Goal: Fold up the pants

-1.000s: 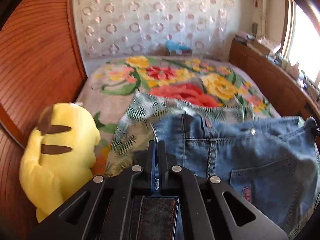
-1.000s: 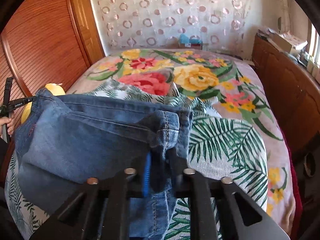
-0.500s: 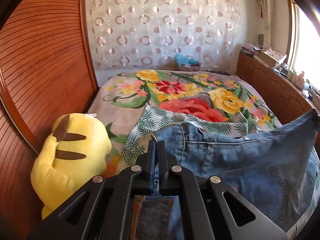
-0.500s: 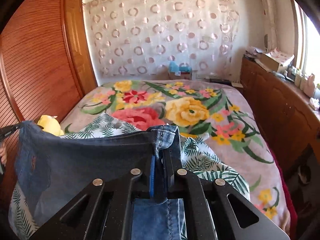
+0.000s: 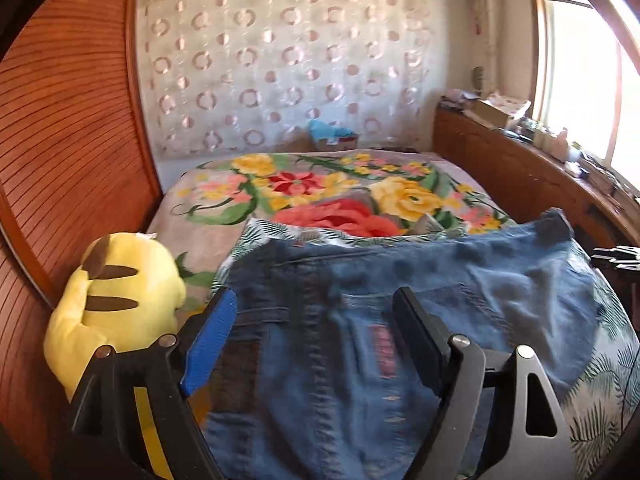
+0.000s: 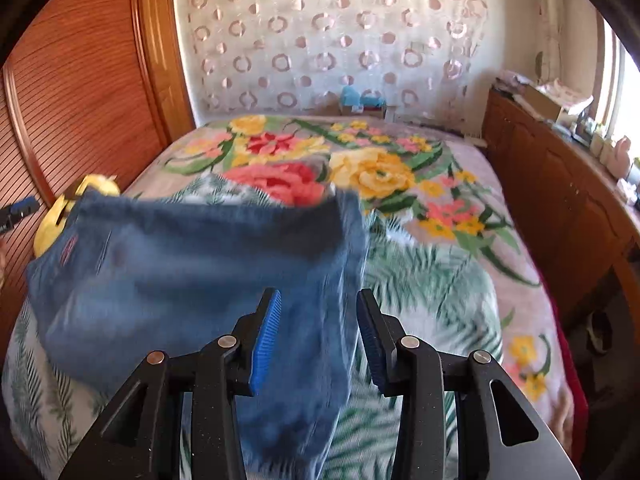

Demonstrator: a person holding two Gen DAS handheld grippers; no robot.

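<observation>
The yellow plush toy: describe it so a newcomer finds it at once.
Start at the bed with the floral cover, then go to its edge along the slatted wooden wall. There sits the yellow plush toy, left of the jeans: the only plain yellow thing, with brown stripes.

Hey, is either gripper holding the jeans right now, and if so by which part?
Neither. Both the left gripper and right gripper are opening; the jeans lie between their fingers, unpinched.
</observation>
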